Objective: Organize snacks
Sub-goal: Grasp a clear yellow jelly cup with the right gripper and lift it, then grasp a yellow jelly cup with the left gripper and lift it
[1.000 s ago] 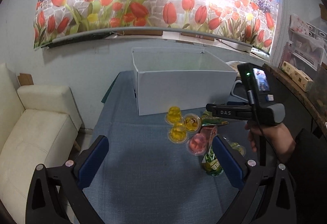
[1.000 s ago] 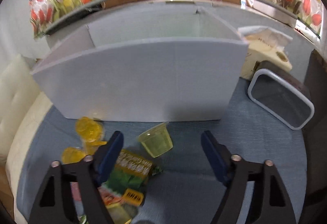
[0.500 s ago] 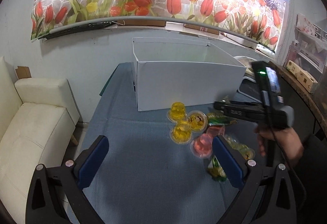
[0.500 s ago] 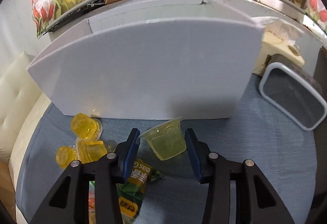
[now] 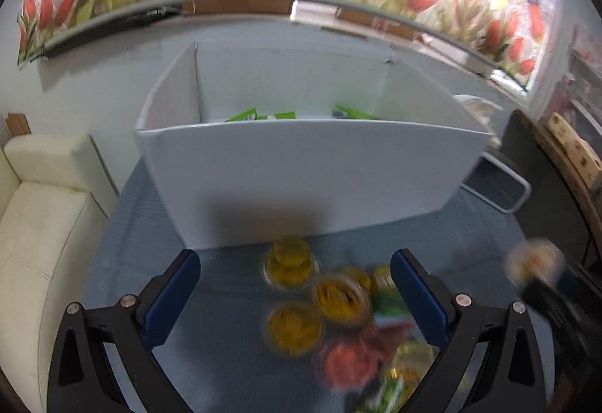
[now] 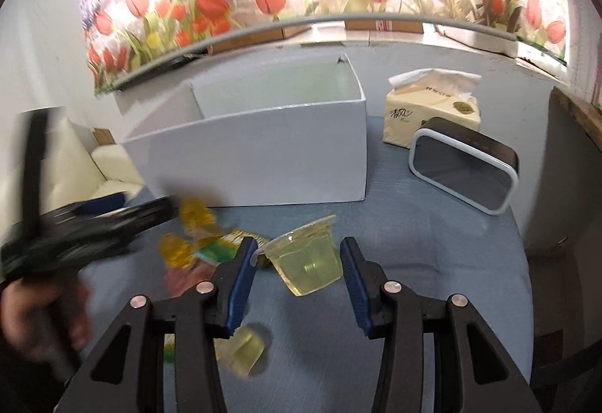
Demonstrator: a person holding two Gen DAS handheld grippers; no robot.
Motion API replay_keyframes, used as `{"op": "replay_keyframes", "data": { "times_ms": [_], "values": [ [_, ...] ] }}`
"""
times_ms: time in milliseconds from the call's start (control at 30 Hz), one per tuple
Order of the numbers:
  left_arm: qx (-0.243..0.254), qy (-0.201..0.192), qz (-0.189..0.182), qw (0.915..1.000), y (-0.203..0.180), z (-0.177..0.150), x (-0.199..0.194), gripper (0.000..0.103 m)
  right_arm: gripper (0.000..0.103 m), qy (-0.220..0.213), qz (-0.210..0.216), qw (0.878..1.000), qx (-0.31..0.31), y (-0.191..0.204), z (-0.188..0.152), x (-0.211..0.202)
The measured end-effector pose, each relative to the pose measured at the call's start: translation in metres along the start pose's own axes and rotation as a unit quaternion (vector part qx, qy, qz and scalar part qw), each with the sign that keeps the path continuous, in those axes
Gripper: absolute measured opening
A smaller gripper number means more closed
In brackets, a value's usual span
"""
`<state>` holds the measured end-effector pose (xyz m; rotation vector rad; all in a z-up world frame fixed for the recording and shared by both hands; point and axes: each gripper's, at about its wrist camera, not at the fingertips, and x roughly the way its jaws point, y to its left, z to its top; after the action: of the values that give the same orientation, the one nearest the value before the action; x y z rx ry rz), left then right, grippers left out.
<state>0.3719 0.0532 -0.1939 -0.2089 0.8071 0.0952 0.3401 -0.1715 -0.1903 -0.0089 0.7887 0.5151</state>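
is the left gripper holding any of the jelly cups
No, the left gripper stands wide open above the yellow jelly cups, its pads clear of them.

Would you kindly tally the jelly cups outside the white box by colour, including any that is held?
Yellow jelly cups: 3
Red jelly cup: 1
Pale green jelly cups: 2
Total: 6, though blur may hide more.
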Motion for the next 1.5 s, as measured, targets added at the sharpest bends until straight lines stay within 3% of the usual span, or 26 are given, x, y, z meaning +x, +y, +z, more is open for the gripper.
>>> {"op": "replay_keyframes", "data": {
  "times_ms": [133, 200, 333, 400, 433, 733, 1067, 1167, 1233, 1267, 1500],
  "values": [
    [-0.007, 0.040, 0.019, 0.9990, -0.004, 0.010, 0.027, 0.100, 0.049, -0.004, 0.028, 1.000, 0.000, 0.011, -0.005, -0.010],
    [-0.004, 0.058, 0.034, 0.9978, -0.008, 0.011, 0.038, 0.080, 0.049, -0.009, 0.033, 0.999, -0.007, 0.016, -0.006, -0.016],
    [0.006, 0.079, 0.035, 0.9962, -0.014, 0.009, 0.054, 0.058, 0.049, -0.016, 0.040, 0.999, -0.013, 0.020, -0.010, -0.024],
    [0.008, 0.086, 0.036, 0.9956, -0.017, 0.008, 0.057, 0.039, 0.049, -0.018, 0.041, 0.999, -0.014, 0.021, -0.012, -0.027],
    [0.010, 0.087, 0.037, 0.9955, -0.019, 0.008, 0.058, 0.036, 0.049, -0.019, 0.041, 0.999, -0.016, 0.021, -0.013, -0.027],
    [0.020, 0.075, 0.024, 0.9967, -0.027, -0.003, 0.045, 0.035, 0.049, -0.019, 0.041, 0.999, -0.008, 0.018, -0.020, -0.031],
    [0.057, -0.014, 0.032, 0.9978, -0.040, -0.004, -0.021, 0.035, 0.049, -0.025, 0.043, 0.999, -0.007, 0.022, -0.020, -0.040],
    [0.069, -0.038, 0.031, 0.9964, -0.047, 0.003, -0.045, 0.029, 0.049, -0.033, 0.043, 0.998, -0.012, 0.026, -0.017, -0.045],
    [0.079, -0.053, 0.032, 0.9950, -0.049, 0.010, -0.057, 0.008, 0.049, -0.035, 0.045, 0.998, -0.016, 0.029, -0.014, -0.048],
    [0.080, -0.057, 0.030, 0.9947, -0.047, 0.014, -0.061, 0.006, 0.049, -0.037, 0.044, 0.998, -0.018, 0.031, -0.012, -0.048],
    [0.087, -0.053, 0.012, 0.9947, -0.043, 0.021, -0.075, 0.005, 0.049, -0.042, 0.048, 0.998, -0.025, 0.038, -0.007, -0.051]
  ]
}}
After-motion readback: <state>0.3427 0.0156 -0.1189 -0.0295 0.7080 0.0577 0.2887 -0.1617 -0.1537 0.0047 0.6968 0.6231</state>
